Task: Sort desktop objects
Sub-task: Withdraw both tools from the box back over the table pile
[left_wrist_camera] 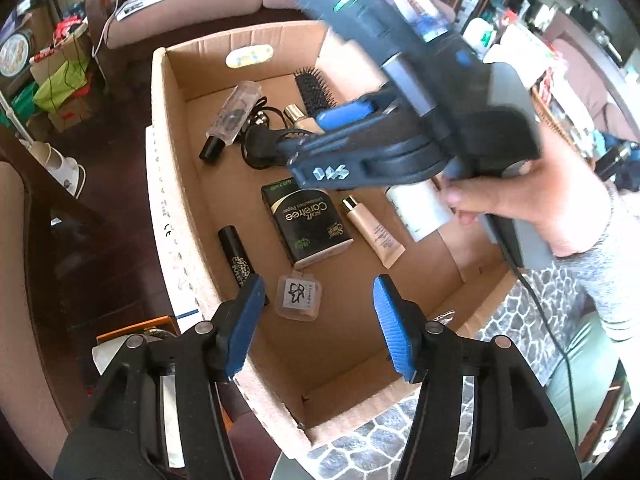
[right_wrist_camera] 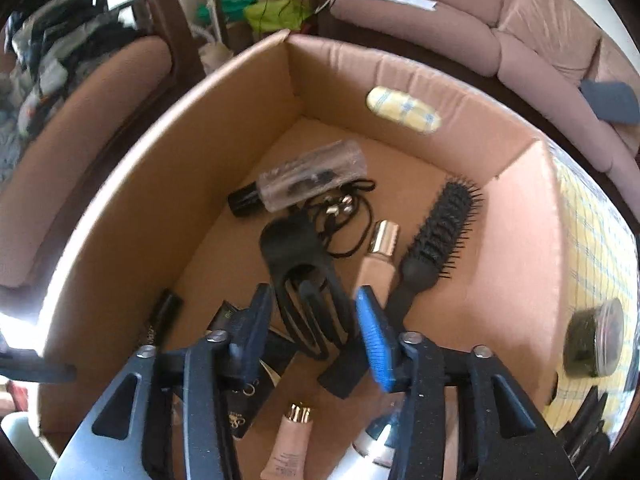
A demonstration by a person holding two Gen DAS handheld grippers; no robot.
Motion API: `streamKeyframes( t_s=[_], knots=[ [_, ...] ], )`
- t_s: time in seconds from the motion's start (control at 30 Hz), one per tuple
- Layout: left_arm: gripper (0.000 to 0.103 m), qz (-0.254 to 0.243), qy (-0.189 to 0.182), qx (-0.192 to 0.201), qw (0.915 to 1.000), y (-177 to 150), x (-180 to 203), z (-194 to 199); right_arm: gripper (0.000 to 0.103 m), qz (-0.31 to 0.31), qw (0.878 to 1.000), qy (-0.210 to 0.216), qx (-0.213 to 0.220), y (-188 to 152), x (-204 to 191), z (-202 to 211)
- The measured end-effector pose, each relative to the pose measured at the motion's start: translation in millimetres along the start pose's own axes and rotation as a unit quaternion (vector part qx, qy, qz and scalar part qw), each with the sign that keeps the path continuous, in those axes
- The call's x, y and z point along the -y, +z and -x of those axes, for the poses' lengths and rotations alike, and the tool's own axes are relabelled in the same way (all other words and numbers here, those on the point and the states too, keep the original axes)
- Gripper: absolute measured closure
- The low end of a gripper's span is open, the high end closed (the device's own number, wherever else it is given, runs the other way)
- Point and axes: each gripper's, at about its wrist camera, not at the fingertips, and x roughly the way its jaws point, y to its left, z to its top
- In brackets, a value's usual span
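Observation:
A cardboard box (left_wrist_camera: 188,168) (right_wrist_camera: 152,208) holds several items: a black Carefree packet (left_wrist_camera: 306,220), a beige tube (left_wrist_camera: 374,232), a mascara (left_wrist_camera: 236,256), a clear bottle (right_wrist_camera: 312,178) and a hairbrush (right_wrist_camera: 440,224). A small clear case (left_wrist_camera: 298,296) lies on the box floor, and my left gripper (left_wrist_camera: 318,322) hangs open above it with nothing between its fingers. My right gripper (right_wrist_camera: 314,326) (left_wrist_camera: 320,144) is low inside the box, jaws apart. A black hair claw clip (right_wrist_camera: 304,280) lies on the box floor just beyond its fingers, and the pads do not press on it.
A person's hand (left_wrist_camera: 516,200) holds the right gripper over the box's right side. A dark jar (right_wrist_camera: 596,336) stands on a yellow checked cloth outside the box's right wall. Stone-patterned cloth (left_wrist_camera: 520,336) lies beside the box. Pink sofas stand behind.

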Motion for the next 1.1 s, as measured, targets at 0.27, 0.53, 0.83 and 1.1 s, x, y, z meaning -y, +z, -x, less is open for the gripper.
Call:
streamKeyframes(
  t_s=[0.27, 0.53, 0.83, 1.1],
  knots=[
    [0.027, -0.004, 0.013, 0.015, 0.9998, 4, 17, 7, 0.026, -0.068, 0.996, 0.031, 0.058, -19, 43, 68],
    [0.000, -0.016, 0.014, 0.032, 0.9993, 12, 54, 15, 0.001, -0.099, 0.991, 0.041, 0.079, -75, 80, 126],
    [0.000, -0.075, -0.011, 0.053, 0.9957, 44, 148, 14, 0.001, -0.165, 0.981, -0.021, 0.099, -160, 157, 185],
    [0.000, -0.120, -0.001, 0.040, 0.9920, 70, 230, -39, 0.001, -0.256, 0.958, -0.050, 0.121, -227, 224, 216]
  ],
)
